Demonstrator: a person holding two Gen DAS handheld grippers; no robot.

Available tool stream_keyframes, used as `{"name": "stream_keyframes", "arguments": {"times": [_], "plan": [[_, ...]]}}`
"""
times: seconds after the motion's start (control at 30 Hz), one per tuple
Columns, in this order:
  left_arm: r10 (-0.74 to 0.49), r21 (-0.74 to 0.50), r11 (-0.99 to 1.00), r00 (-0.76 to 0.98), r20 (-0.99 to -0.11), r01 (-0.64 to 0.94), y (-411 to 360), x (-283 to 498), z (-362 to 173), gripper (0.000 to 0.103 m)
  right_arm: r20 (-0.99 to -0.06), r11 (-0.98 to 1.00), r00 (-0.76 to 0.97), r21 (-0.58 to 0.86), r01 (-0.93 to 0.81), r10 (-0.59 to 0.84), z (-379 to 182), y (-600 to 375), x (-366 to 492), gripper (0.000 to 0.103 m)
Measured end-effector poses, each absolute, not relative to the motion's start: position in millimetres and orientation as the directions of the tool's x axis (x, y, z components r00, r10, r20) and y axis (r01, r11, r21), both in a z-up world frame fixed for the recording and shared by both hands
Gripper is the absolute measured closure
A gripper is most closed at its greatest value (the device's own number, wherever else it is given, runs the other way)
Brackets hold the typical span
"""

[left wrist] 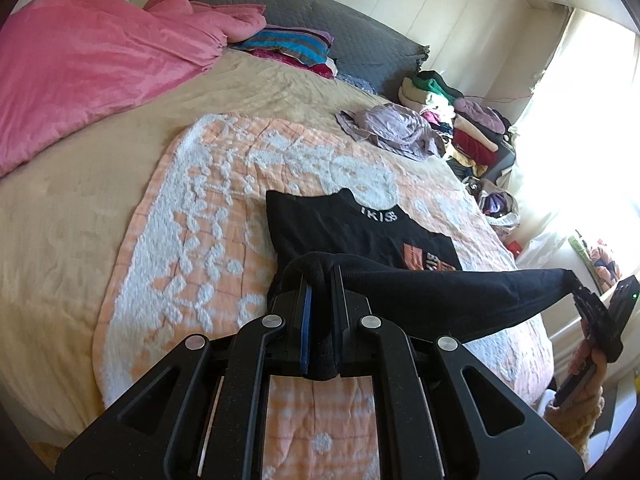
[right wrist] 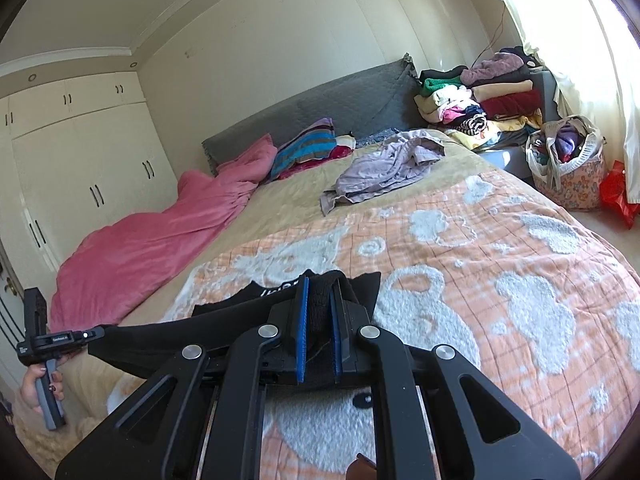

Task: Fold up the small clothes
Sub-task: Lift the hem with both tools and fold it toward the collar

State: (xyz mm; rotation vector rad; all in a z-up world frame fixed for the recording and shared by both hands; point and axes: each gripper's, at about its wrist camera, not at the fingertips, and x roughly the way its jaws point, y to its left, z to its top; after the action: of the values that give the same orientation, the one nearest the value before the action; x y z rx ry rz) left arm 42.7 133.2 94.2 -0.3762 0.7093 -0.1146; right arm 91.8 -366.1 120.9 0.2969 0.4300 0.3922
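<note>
fold: mid-first-fold | left tongs point(left wrist: 320, 280) clamped on black shirt point(left wrist: 360, 236) hem, right tongs point(right wrist: 318, 308) clamped on other corner | hem lifted taut, collar end flat on bed quilt point(left wrist: 192, 216) toward 12 o'clock | left: lay over, crumpled lilac garment point(right wrist: 384, 164) at 1 o'clock untouched

Not much to read from where I'm driving this. The black shirt point(left wrist: 360, 236) has white letters on the inside of its collar band, looks like "KISS" with something cut off in front of it. Down toward 4 o'clock from that there's an orange print point(left wrist: 424, 260) on the chest with white lettering, but it's sideways and half covered, can't make it out. In the right wrist view the left gripper point(right wrist: 94, 334), over at 9 o'clock, has a small white label on its body, too tiny to read for sure.
</note>
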Motion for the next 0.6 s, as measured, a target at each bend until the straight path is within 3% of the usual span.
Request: {"name": "stream_keyframes", "arguments": {"times": [0.6], "plan": [[-0.192,-0.357,0.932,0.761,-0.620,-0.056,141.0,104.2,86.6,0.101,-0.410,0.914,0.830,0.308,-0.264,0.378,107.5,-349.7,166.4,0.095]]}}
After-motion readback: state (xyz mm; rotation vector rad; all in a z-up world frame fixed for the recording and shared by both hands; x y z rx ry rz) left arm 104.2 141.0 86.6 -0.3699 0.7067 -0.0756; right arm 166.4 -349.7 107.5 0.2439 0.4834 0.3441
